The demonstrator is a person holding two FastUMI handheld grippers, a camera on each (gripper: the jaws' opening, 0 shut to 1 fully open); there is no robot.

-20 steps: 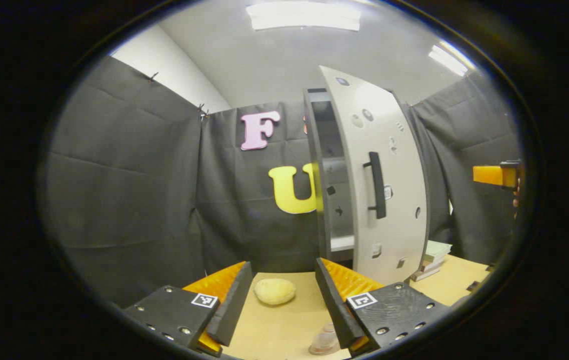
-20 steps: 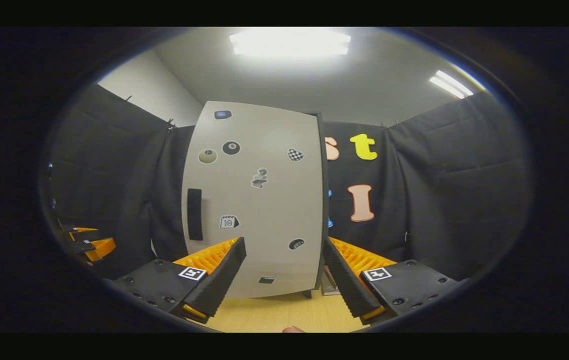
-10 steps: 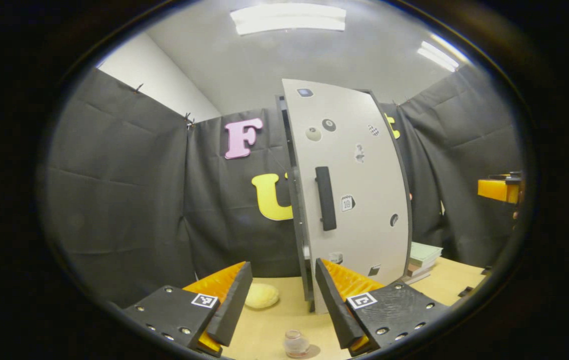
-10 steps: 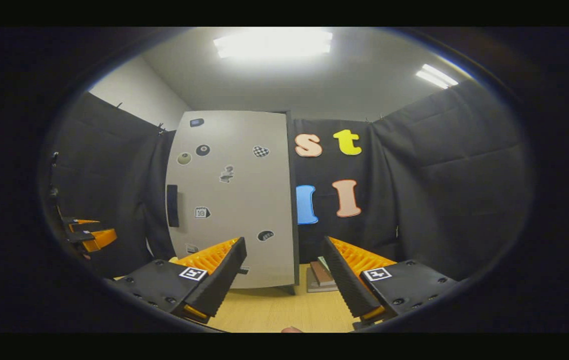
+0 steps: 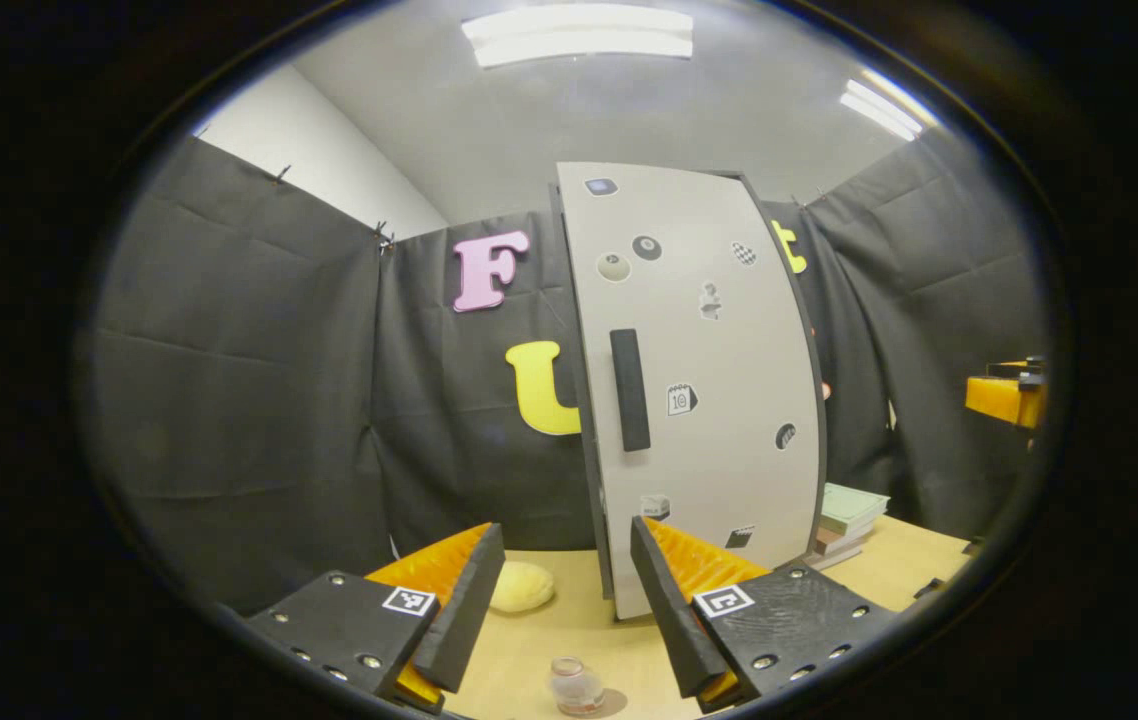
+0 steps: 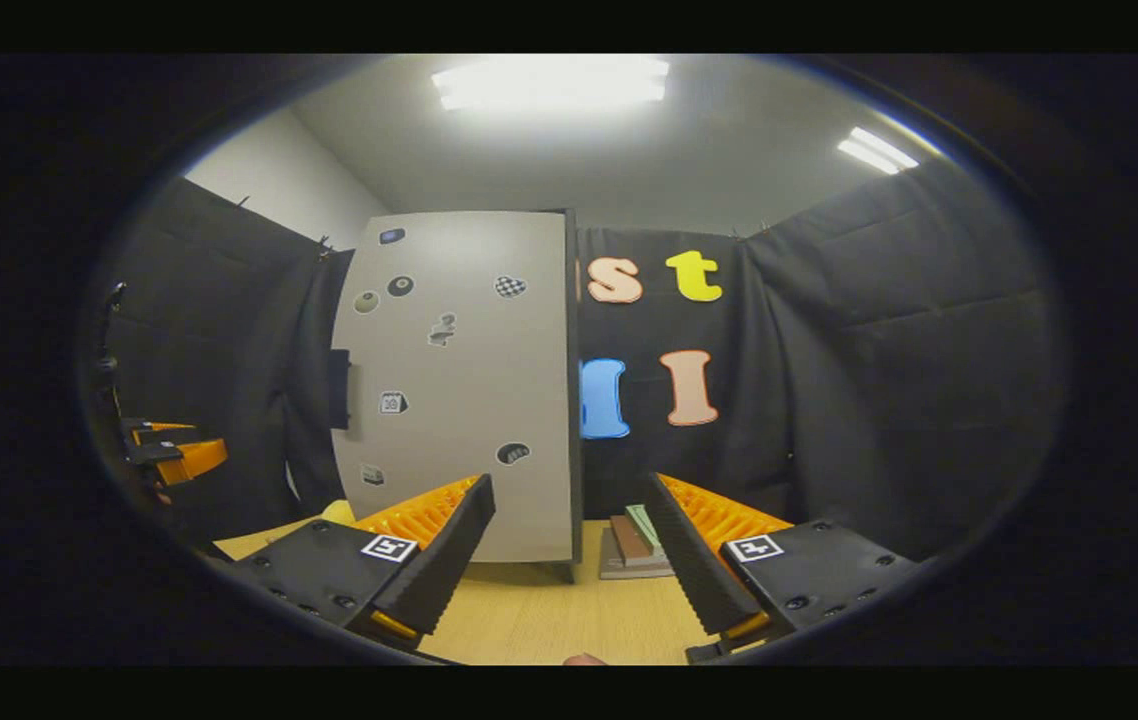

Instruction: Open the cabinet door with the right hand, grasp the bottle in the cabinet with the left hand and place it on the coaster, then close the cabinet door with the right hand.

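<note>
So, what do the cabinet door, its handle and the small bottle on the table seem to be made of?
The door looks like a matte, pale grey laminated board: flat, dull, with a dark edge. The handle is a matte black bar, plastic or painted metal; I cannot tell which. The bottle looks like clear glass or plastic, since the table shows through it.

**Matt panels, pale wood, clear glass**

The cabinet door (image 5: 699, 390) is a smooth, matt light-grey board with a dark edge, dotted with flat stickers; its handle (image 5: 630, 390) looks like matt black plastic. At 6 o'clock in the left gripper view, the bottle (image 5: 576, 686) is clear and glossy, like glass. The table (image 5: 569, 640) is smooth, pale wood-look board. The booth wall (image 5: 249, 380) is matt cloth, creased. At 4 o'clock, the stacked books (image 5: 844, 520) have paper covers. The left gripper (image 5: 561, 610) has ribbed fingers (image 5: 444, 565) and matt plastic housings with metal screws.
</note>
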